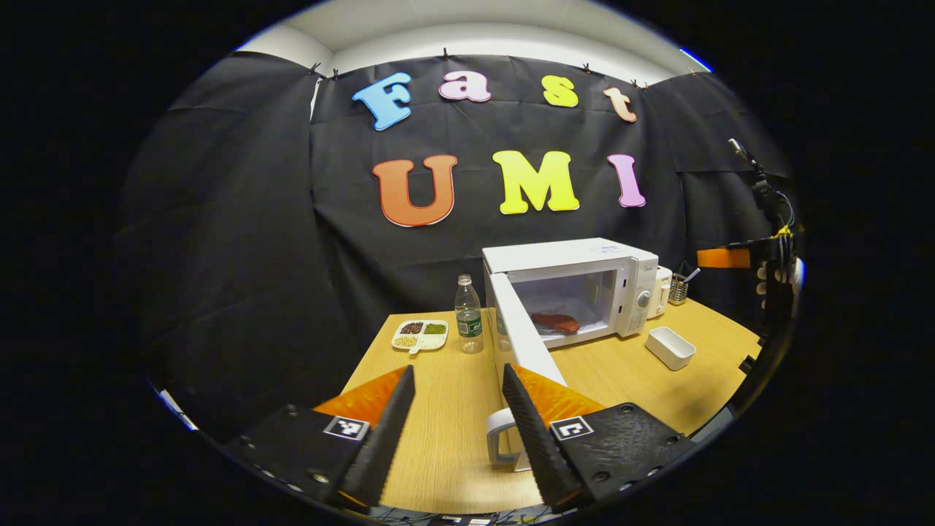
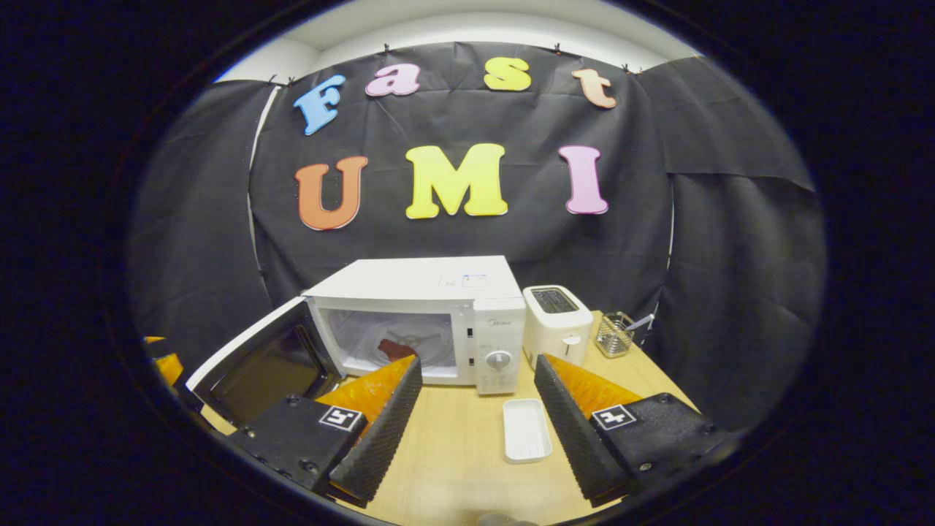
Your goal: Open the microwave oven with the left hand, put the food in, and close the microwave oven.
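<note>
Table (image 2: pixel 453 453): light wood top, bearing every item below.

Microwave oven (image 2: pixel 438 281): white, at the back of the table against the black cloth wall. Its door (image 1: pixel 522 332) stands swung wide open, with the handle (image 1: pixel 500 438) at its near edge, just ahead of the left gripper.

Toaster (image 2: pixel 557 321): white, just beside the microwave oven's control side.

Left gripper (image 1: pixel 458 424): fingers spread wide, holding nothing, low over the table near the door's handle.

Right gripper (image 2: pixel 478 416): fingers spread wide, holding nothing, facing the oven front.

Water bottle (image 1: pixel 468 314): clear, upright, beside the hinge side of the door.

Divided plate (image 1: pixel 420 334): white, with small portions of grains, beside the bottle.

White tray (image 2: pixel 526 431): oblong, empty, on the table before the oven's control panel.

Wire basket (image 2: pixel 613 334): beside the toaster, utensil inside.

Food (image 1: pixel 555 321): reddish piece, lying inside the oven cavity on the turntable.
</note>
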`<act>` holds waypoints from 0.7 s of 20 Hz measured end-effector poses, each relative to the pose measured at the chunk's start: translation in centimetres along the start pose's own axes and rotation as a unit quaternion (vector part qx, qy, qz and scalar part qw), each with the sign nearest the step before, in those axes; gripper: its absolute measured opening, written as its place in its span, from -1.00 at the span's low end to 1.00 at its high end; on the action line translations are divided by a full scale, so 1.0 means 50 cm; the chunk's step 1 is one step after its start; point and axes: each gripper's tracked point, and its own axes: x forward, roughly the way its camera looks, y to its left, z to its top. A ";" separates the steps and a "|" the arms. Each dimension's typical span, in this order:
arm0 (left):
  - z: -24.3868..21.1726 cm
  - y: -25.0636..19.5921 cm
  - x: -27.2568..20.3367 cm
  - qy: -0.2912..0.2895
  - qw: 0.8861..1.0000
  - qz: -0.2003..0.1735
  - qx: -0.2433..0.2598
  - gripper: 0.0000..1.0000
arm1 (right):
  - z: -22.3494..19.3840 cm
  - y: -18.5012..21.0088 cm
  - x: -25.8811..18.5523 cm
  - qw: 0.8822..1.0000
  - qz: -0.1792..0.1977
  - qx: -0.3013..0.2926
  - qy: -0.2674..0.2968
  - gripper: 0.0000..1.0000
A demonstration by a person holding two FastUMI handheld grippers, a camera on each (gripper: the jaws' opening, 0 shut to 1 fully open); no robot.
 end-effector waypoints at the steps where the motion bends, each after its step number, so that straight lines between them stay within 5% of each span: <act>1: -0.011 0.006 0.005 0.002 1.000 0.002 -0.004 0.32 | 0.002 -0.012 -0.019 1.000 -0.001 -0.002 0.002 0.99; 4: -0.047 0.049 0.032 0.002 1.000 0.023 0.002 -1.00 | 0.005 -0.045 -0.064 1.000 -0.012 -0.008 0.006 0.98; 14: -0.167 -0.007 0.103 0.037 0.996 -0.077 0.020 -1.00 | 0.027 -0.101 -0.128 0.999 -0.041 -0.029 0.012 0.98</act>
